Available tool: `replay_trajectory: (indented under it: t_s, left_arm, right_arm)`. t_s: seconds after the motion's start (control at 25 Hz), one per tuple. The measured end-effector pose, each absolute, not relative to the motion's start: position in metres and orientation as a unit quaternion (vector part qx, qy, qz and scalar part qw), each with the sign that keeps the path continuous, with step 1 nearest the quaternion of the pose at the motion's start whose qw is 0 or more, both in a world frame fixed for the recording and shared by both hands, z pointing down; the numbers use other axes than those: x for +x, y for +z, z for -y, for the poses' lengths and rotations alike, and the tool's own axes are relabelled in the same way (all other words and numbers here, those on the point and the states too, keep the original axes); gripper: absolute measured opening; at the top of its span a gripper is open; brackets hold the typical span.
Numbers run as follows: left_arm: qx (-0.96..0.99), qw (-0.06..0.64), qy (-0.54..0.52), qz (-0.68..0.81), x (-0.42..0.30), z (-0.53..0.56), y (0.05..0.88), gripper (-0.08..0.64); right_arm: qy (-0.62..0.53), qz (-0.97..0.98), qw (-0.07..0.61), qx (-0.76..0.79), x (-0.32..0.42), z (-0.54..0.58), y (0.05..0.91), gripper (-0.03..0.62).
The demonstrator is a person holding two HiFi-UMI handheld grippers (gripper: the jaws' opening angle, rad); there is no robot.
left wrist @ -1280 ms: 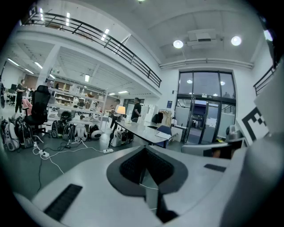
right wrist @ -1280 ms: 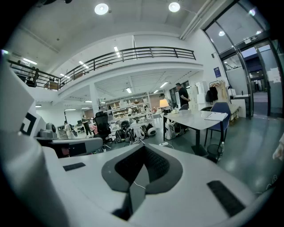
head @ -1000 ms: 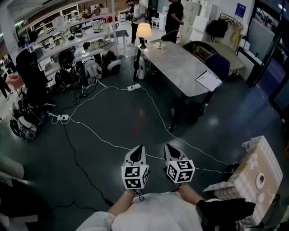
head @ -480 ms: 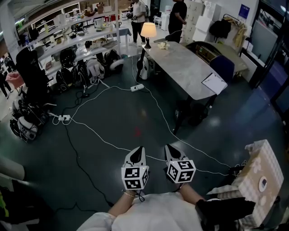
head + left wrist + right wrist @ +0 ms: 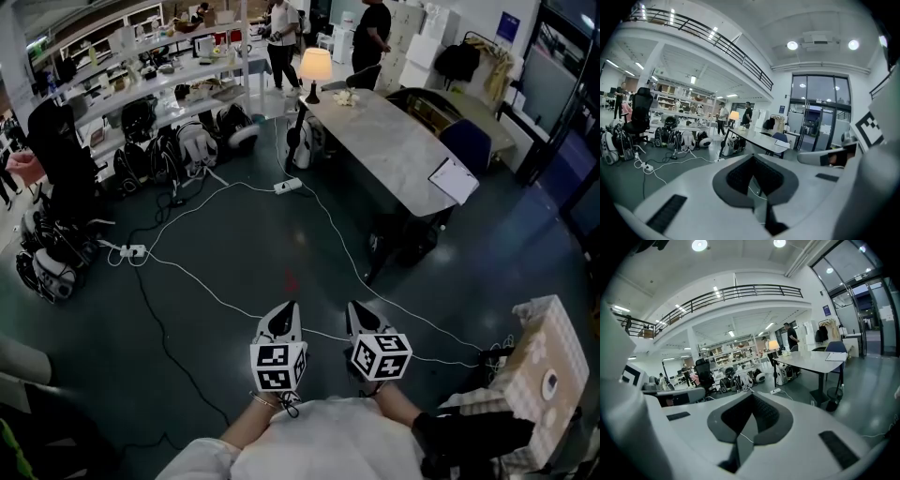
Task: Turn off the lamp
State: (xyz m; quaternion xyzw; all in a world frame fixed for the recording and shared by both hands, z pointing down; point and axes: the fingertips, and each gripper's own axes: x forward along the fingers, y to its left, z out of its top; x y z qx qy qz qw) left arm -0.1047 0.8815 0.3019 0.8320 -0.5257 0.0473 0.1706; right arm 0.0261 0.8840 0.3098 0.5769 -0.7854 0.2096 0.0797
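A lit lamp (image 5: 315,66) with a pale shade stands on the far end of a long grey table (image 5: 394,150). It also shows small and far off as the lamp (image 5: 734,116) in the left gripper view and the lamp (image 5: 773,345) in the right gripper view. My left gripper (image 5: 288,307) and right gripper (image 5: 356,310) are side by side low in the head view, both shut and empty, pointing toward the table across the dark floor, far from the lamp.
White cables (image 5: 216,291) and power strips (image 5: 287,187) cross the floor ahead. Bags (image 5: 178,150) and shelves (image 5: 141,75) line the left. Two people (image 5: 281,37) stand beyond the table. A clipboard (image 5: 454,180) lies on the table; a blue chair (image 5: 467,142) stands behind it; a patterned box (image 5: 544,375) sits at right.
The view has advanced toward the table: lamp, table and cables have shifted down and nearer in the head view. Both grippers stay shut, side by side.
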Motion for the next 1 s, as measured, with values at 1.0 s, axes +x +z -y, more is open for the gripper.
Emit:
replay_trajectory:
  t_s: [1.0]
  left_arm:
    - [0.811, 0.191, 0.044, 0.552, -0.131, -0.761, 0.321, -0.003]
  right_arm:
    - [0.228, 0.787, 0.087, 0.567, 0.01, -0.754, 0.331, -0.002]
